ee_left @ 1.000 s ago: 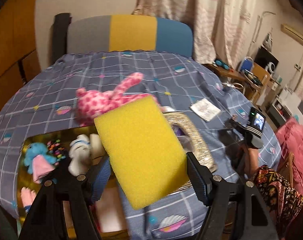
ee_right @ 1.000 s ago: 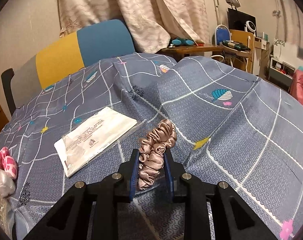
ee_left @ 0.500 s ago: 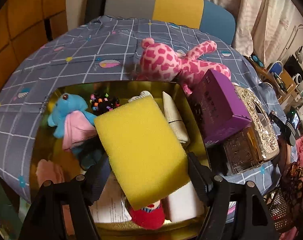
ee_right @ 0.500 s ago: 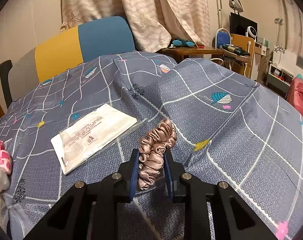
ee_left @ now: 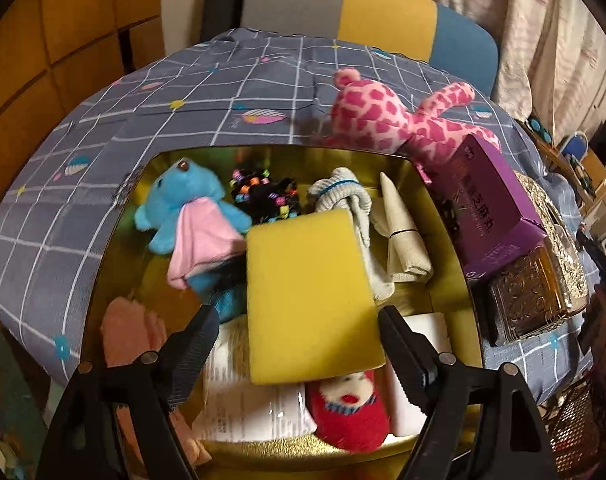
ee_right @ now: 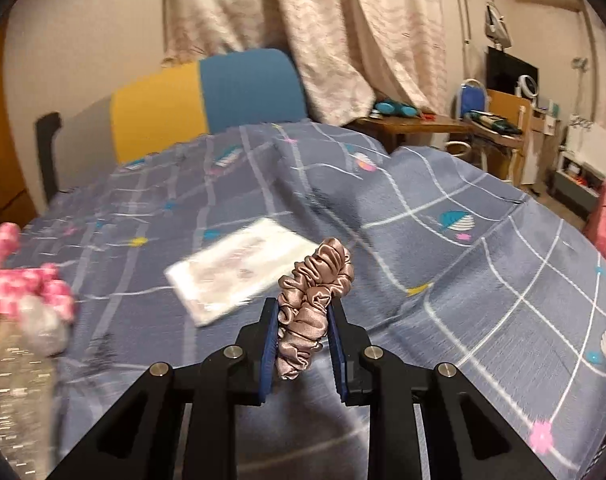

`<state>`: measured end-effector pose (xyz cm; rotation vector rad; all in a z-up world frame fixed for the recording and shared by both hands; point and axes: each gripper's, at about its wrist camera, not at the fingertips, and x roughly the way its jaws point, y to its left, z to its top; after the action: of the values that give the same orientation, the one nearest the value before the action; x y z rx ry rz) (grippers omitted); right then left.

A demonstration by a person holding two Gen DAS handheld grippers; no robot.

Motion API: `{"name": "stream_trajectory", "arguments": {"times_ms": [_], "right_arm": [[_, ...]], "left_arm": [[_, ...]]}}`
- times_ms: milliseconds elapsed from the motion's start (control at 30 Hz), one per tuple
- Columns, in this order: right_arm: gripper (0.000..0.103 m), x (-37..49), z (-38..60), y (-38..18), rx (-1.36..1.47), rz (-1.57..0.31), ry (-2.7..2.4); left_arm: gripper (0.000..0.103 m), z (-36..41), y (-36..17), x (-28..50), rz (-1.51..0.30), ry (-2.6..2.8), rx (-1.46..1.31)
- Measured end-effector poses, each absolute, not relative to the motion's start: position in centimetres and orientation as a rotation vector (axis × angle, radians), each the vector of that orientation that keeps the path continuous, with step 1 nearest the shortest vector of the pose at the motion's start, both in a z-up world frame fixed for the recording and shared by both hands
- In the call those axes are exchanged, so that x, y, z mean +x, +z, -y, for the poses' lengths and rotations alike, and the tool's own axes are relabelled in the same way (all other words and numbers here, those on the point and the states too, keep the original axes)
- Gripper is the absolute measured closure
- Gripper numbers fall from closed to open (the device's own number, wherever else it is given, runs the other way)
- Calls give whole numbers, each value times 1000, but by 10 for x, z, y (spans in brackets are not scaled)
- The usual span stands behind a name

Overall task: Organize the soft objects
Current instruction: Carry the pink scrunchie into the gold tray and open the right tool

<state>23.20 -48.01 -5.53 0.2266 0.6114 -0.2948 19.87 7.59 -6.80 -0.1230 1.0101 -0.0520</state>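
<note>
— Two views, left wrist first: where does the yellow sponge (ee_left: 309, 300) sit?

— Over the gold box (ee_left: 123, 264), between the fingers of the left gripper (ee_left: 299, 344), whose jaws are opening. A gap shows on each side, so the pads no longer seem to press it. Its long axis runs away from the camera, far end toward the grey sock (ee_left: 351, 200).

— How would it handle?

— Light and squashy, probably. It should land softly on the blue bear (ee_left: 179, 216) and the red sock (ee_left: 351, 412). Any regrip belongs across its short sides.

— And the right wrist view?

— The right gripper (ee_right: 303, 344) stands narrow, clamped on a pink satin scrunchie (ee_right: 313, 300) above the checked bedspread (ee_right: 463, 280). The scrunchie is squeezed into a long shape pointing up and away, tip leaning right.

— Slippery?

— Likely; satin slides, yet the gathered folds give grip. Holding mid-loop looks sound. A white packet (ee_right: 239, 268) lies just beyond it.
</note>
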Motion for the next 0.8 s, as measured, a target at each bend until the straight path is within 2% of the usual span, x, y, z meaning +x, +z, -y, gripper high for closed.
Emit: {"name": "stream_trajectory", "arguments": {"times_ms": [233,533,800], "right_arm": [[78,199,424,-16,313,-561,-98],[78,167,305,29,237,-506,211],[78,151,208,36,185,-542,446]], "left_arm": [[21,-89,-65,182,-975,-62,-216],[25,-100,-62,162,-925,-124,-309],[26,-108,-57,151,-880,-140,-313]]}}
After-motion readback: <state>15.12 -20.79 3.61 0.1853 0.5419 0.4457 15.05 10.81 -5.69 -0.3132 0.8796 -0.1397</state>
